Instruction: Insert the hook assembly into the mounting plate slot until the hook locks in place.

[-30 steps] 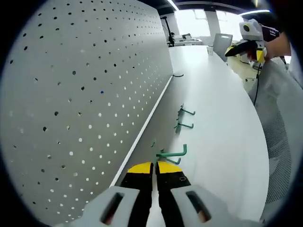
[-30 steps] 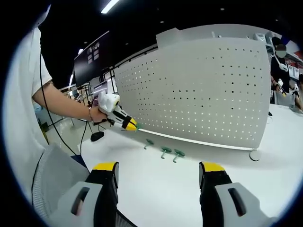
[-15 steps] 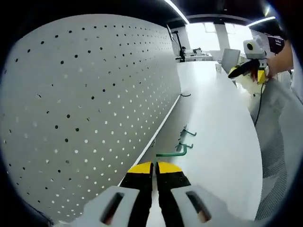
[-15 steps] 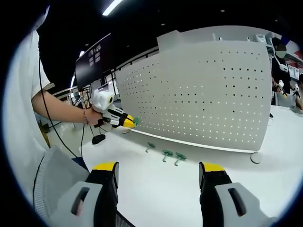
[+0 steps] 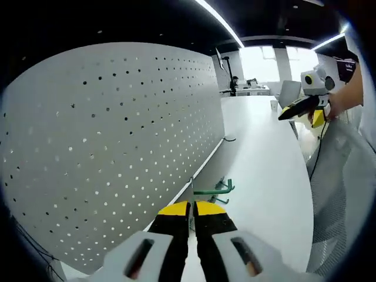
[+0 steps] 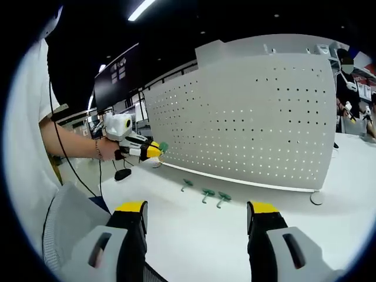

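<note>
Both views are evenly and brightly lit by ceiling light strips (image 5: 220, 20), the far windows (image 5: 273, 61) are blown out to white, shadows on the tabletop (image 6: 235, 226) are faint, and strong fisheye bending is seen at the edges

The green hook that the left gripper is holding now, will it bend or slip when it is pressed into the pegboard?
The green hook looks like thin rigid wire, so it probably stays stiff. The left gripper pinches just one end, so it might twist between the pads. It seems light for its size.
</note>
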Demonstrator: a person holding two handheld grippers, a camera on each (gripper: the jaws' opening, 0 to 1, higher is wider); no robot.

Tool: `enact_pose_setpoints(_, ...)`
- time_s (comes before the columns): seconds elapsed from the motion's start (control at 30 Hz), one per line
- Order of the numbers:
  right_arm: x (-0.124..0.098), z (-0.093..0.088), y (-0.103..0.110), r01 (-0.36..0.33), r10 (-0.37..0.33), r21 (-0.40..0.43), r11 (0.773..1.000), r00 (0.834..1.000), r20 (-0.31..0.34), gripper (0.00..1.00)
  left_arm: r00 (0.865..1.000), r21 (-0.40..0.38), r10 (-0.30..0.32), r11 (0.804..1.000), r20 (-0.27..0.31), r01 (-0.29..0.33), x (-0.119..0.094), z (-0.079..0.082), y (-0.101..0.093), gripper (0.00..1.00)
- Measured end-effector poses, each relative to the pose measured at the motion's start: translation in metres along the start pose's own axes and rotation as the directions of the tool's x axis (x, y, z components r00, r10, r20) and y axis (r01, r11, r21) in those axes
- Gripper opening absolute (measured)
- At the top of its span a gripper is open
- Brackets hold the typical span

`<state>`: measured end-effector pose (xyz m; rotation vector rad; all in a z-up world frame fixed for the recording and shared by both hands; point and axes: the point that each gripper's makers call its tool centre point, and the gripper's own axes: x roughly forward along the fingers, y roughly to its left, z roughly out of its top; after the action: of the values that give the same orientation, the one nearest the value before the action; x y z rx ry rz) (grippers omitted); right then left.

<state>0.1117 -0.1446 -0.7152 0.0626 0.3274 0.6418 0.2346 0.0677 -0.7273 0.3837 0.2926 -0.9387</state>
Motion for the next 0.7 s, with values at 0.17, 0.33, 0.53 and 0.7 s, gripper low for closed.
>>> enact_pose_setpoints(0.17,0.001,-0.001,0.001,-0.004,0.004,-0.007,1.000,1.000,-0.007,0.67,0.999,-0.030,0.024,0.999,0.047,-0.023,-0.008,0.012,-0.001,0.02)
enact_pose_setpoints(0.33,0.001,0.000,0.003,-0.010,0.010,-0.012,1.000,1.000,-0.010,0.67,0.995,-0.058,0.045,0.998,0.090,-0.040,-0.015,0.024,-0.006,0.02)
enact_pose_setpoints(0.53,0.001,0.000,0.003,-0.016,0.016,-0.014,1.000,1.000,-0.012,0.67,0.989,-0.084,0.059,0.995,0.139,-0.047,-0.020,0.038,-0.012,0.02)
enact_pose_setpoints(0.7,0.000,0.002,0.003,-0.017,0.017,-0.015,1.000,1.000,-0.008,0.67,0.980,-0.091,0.053,0.995,0.190,-0.037,-0.027,0.057,-0.020,0.02)
